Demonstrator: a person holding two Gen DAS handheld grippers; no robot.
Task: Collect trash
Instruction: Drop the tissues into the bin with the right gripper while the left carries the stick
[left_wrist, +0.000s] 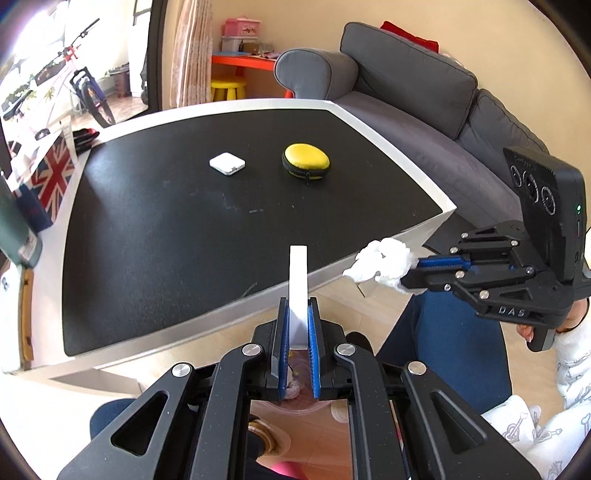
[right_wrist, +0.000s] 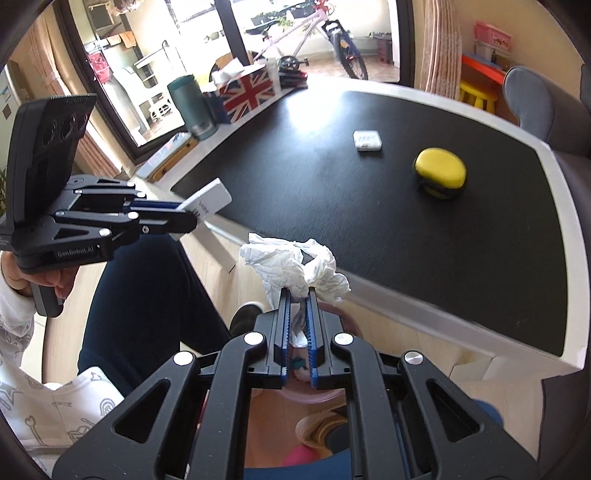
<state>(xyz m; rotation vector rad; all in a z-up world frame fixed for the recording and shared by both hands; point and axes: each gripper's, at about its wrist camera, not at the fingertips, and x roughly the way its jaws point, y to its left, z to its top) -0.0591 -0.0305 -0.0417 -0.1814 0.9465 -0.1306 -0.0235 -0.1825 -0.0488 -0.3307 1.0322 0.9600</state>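
Observation:
My left gripper (left_wrist: 298, 306) is shut on a flat white box (left_wrist: 298, 280) that stands on edge between its blue pads, held off the table's near edge; it also shows in the right wrist view (right_wrist: 207, 199). My right gripper (right_wrist: 297, 295) is shut on a crumpled white tissue (right_wrist: 291, 264), held beside the table edge above the floor; the tissue also shows in the left wrist view (left_wrist: 382, 264), where the right gripper (left_wrist: 413, 273) comes in from the right. Both grippers hang over a pinkish bin (right_wrist: 306, 395) partly seen below.
The black table with a white rim (left_wrist: 207, 236) carries a small white square case (left_wrist: 227, 163) and a yellow zip pouch (left_wrist: 306, 160). A Union Jack tissue box (right_wrist: 249, 92) and a green tumbler (right_wrist: 192, 107) stand at its far side. A grey sofa (left_wrist: 413, 96) lies beyond.

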